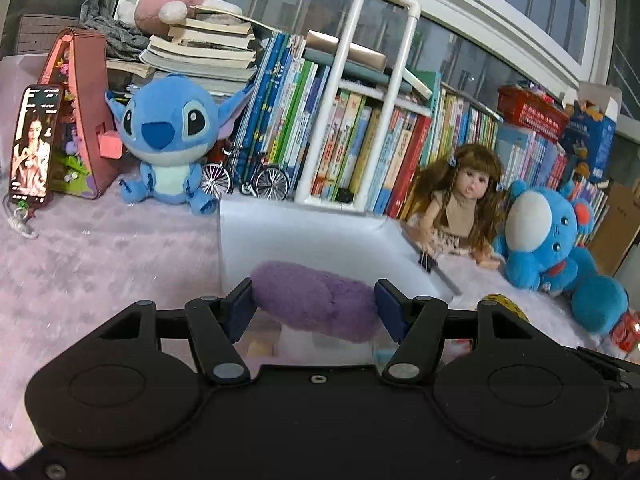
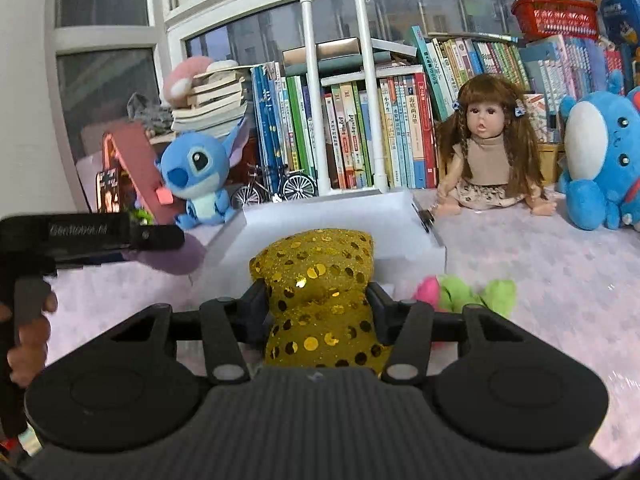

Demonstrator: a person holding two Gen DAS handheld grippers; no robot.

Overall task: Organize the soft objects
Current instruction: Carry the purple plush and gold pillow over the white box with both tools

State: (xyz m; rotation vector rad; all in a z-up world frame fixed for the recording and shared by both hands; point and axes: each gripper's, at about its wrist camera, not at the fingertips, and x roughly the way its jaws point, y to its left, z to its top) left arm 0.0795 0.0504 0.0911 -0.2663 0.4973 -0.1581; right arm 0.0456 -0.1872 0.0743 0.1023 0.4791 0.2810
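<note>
My left gripper [image 1: 314, 304] is shut on a purple plush toy [image 1: 316, 300], which it holds crosswise in front of the white box [image 1: 320, 224]. My right gripper [image 2: 316, 308] is shut on a gold sequined cushion [image 2: 320, 280], pinched at its waist, just before the same white box [image 2: 340, 216]. In the right wrist view the left gripper [image 2: 160, 240] shows at the left with the purple toy [image 2: 180, 256] at its tip and a hand on its handle. A pink and green plush [image 2: 464, 292] lies on the pink blanket right of the cushion.
A blue Stitch plush [image 1: 164, 140], a doll [image 1: 464, 204] and a blue bear plush [image 1: 552, 240] sit along a row of books [image 1: 340, 140]. A phone [image 1: 34, 144], a model bicycle [image 1: 248, 178] and a white pipe frame [image 1: 360, 92] stand at the back.
</note>
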